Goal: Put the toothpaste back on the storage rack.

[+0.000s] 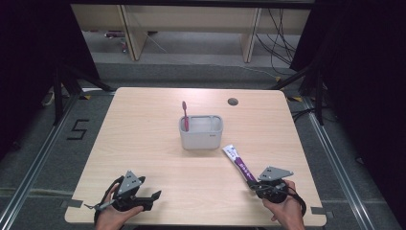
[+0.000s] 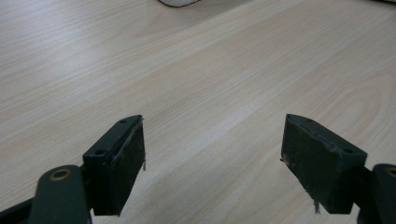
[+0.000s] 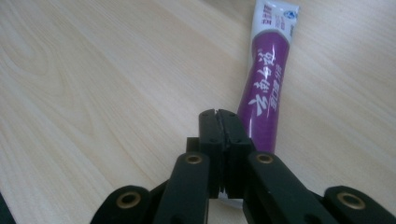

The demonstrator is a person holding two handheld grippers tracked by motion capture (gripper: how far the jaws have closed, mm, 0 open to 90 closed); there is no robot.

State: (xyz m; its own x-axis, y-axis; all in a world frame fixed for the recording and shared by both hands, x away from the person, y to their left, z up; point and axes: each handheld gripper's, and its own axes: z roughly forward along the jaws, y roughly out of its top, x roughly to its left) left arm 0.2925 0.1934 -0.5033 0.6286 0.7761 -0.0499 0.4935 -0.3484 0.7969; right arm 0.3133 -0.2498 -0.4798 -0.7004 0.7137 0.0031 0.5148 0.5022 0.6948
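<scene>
Right, the right gripper (image 1: 252, 184) sat near the front-right edge of the light wooden table (image 1: 143, 124), jaws pressed together w/ no gap visible in the right gripper view (image 3: 218, 122). Whether they pinched the tube's end couldn't be told; in the right gripper view the tube ran out from just beside and under the closed jaws.

The purple-and-white toothpaste tube (image 1: 238, 162) lay flat on the table, slanting from the right gripper up toward the grey rectangular plastic holder (image 1: 201, 132); its white flat end (image 3: 275, 14) pointed at the holder's front-right corner, near it but apart.

The holder stood upright about mid-table. A pink toothbrush (image 1: 185, 115) stood in the holder's left part, head up, above the rim.

The left gripper (image 1: 148, 199) was well apart from the holder, at the table's front-left, held in the person's left hand (image 1: 111, 213). In the left gripper view its jaws stood wide apart (image 2: 212, 158) w/ bare wood between them, nothing held.
</scene>
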